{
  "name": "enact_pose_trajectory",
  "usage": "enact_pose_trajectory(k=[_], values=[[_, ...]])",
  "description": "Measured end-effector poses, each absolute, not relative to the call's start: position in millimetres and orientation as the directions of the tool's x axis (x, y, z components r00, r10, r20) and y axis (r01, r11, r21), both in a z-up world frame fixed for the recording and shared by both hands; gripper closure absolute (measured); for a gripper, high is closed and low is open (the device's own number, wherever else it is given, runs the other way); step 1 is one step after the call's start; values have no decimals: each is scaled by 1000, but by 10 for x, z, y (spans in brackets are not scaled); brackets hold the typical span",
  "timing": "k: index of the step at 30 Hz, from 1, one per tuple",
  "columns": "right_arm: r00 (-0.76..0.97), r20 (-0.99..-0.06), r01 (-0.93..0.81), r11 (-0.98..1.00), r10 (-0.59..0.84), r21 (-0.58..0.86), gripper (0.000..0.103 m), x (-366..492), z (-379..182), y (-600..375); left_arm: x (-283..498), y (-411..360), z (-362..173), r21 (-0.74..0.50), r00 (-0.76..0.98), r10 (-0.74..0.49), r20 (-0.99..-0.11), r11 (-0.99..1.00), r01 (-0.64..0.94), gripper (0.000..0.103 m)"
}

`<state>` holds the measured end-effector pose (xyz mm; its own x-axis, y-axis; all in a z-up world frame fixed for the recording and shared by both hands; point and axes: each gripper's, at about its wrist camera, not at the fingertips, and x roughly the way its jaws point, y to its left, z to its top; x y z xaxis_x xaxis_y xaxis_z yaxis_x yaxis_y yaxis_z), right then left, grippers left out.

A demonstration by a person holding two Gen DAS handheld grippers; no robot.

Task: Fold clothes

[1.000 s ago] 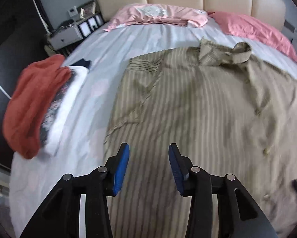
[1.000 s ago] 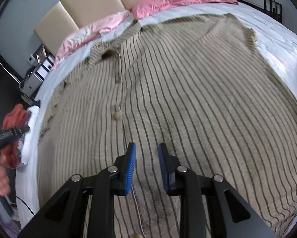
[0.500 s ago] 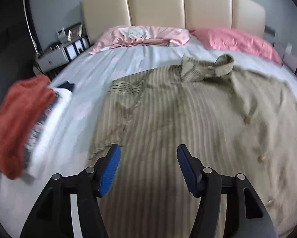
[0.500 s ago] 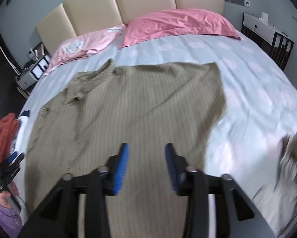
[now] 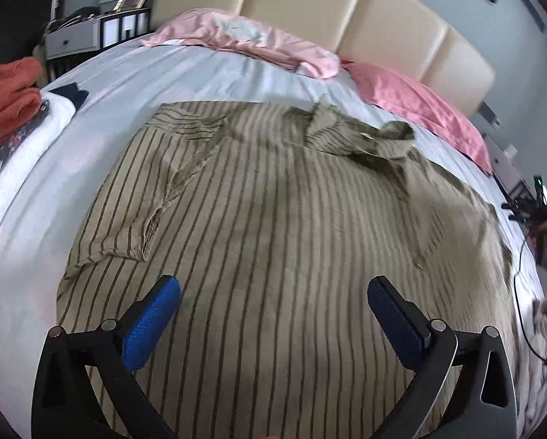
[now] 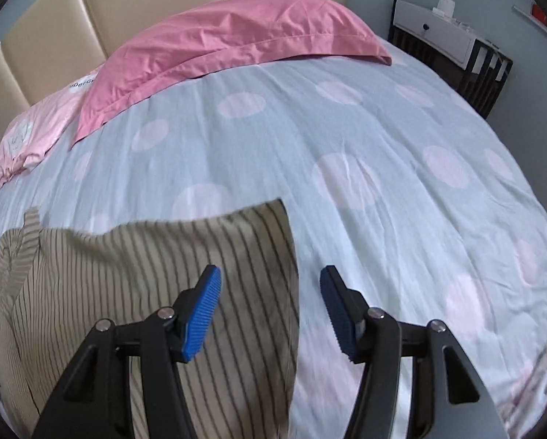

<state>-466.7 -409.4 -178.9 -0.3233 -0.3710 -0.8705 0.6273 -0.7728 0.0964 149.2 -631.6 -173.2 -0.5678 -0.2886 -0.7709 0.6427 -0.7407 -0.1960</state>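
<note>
Striped shirt [image 5: 273, 219] spread flat on the bed [image 6: 383, 146], collar toward 12 o'clock near the pink pillows [image 5: 419, 106]. Left tool [image 5: 273, 314] above the shirt's lower part, fingers wide apart, holding nothing. Right tool [image 6: 269, 311] over the shirt's edge at 3 o'clock, also spread, empty. Pile of folded clothes [image 5: 13, 109] at 9 o'clock.

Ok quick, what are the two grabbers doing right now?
Left gripper: open, empty, over the beige striped shirt.
Right gripper: open, empty, at the shirt's edge.
</note>
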Motion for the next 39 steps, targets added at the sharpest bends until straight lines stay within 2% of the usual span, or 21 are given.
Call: enact_pose_trajectory(k=[7,9,11,12,13,14,15,19,31,35,39], values=[[-306,-881,611,-784,-360,108,49,-5002,-2137,-4269,1380,-6349,-1817,-167,-565,-316,-763,-747,644,0],[-300,-886,611,-785,-352,105,60,-5011,-2237,-4325,1371,-6350,-1848,-150,-551,-315,-773,-752,641,0],[-330,-879,613,-786,-344,78,65,-4967,-2298,-4375,1389,-6346,-1853,-143,-542,-313,-780,-754,641,0],[-347,-874,613,-788,-340,63,75,-4939,-2307,-4401,1401,-6339,-1853,-138,-540,-314,-781,-756,640,0],[-354,-874,612,-789,-333,52,81,-4915,-2298,-4431,1413,-6331,-1852,-134,-539,-316,-781,-758,639,0],[-362,-873,611,-791,-325,41,94,-4892,-2288,-4462,1424,-6320,-1845,-125,-537,-323,-779,-759,639,0],[-374,-873,611,-791,-312,21,99,-4860,-2269,-4496,1435,-6308,-1837,-116,-535,-331,-777,-761,639,0],[-426,-867,617,-783,-257,-71,100,-4684,-2082,-4629,1503,-6294,-1770,-108,-539,-344,-768,-761,639,0],[-483,-838,666,-728,-254,-163,100,-3842,-1181,-5199,1731,-6333,-1564,-184,-606,-302,-736,-773,608,0],[-489,-834,684,-706,-256,-184,100,-3492,-1099,-5515,1846,-6383,-1490,-228,-632,-286,-721,-762,606,0],[-493,-842,685,-695,-219,-220,100,-3271,-1281,-5793,1940,-6437,-1416,-259,-651,-283,-704,-751,607,0]])
